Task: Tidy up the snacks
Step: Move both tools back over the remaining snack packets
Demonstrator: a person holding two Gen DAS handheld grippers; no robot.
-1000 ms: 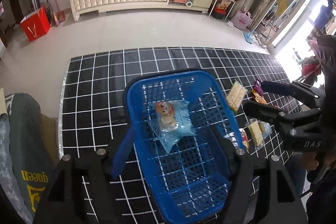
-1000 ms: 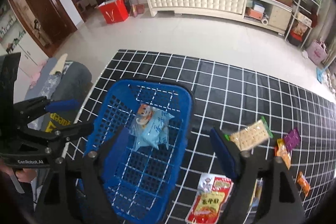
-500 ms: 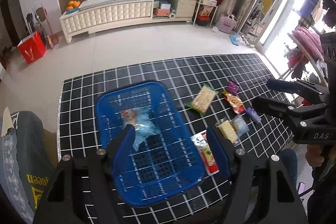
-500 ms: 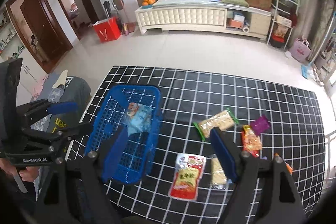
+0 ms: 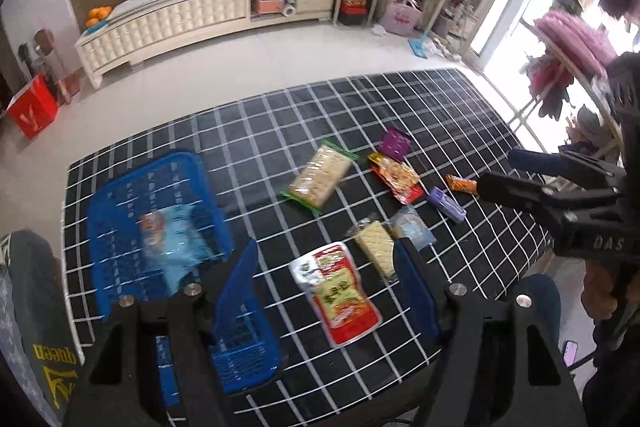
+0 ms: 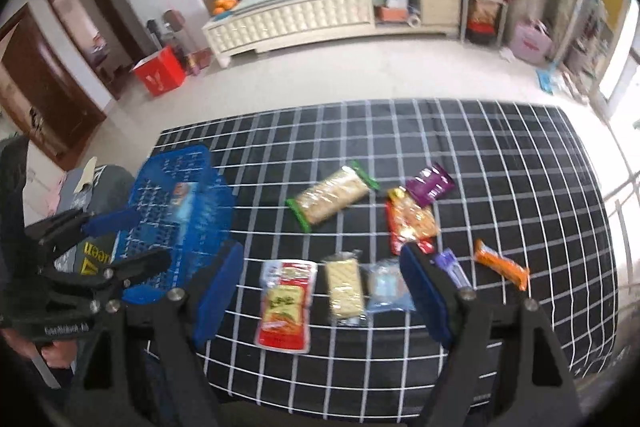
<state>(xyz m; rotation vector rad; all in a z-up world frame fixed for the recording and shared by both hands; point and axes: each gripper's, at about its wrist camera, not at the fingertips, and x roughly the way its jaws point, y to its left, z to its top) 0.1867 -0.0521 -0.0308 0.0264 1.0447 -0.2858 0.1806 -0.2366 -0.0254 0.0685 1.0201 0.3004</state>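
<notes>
A blue mesh basket (image 5: 120,195) (image 6: 200,227) stands at the left of the black grid-cloth table (image 5: 280,131) and holds a light blue snack pack (image 5: 172,239). To its right lie loose snacks: a red-and-white pouch (image 5: 340,291) (image 6: 286,303), a green-ended cracker pack (image 5: 318,177) (image 6: 334,195), a wafer pack (image 5: 376,251), a red-orange bag (image 5: 396,177), a purple packet (image 5: 394,143) and an orange bar (image 6: 500,263). My left gripper (image 5: 324,267) hangs open above the pouch. My right gripper (image 6: 322,259) is open and empty too, above the front row of snacks.
A grey garment printed "queen" (image 5: 36,327) lies left of the table. A white cabinet (image 5: 192,15) and a red bag (image 5: 32,111) stand across the floor. A rack with pink clothing (image 5: 576,35) is on the right.
Both views have risen and swung right, away from the basket. The basket now sits at the left and the loose snacks fill the middle. Both grippers have stayed open.
</notes>
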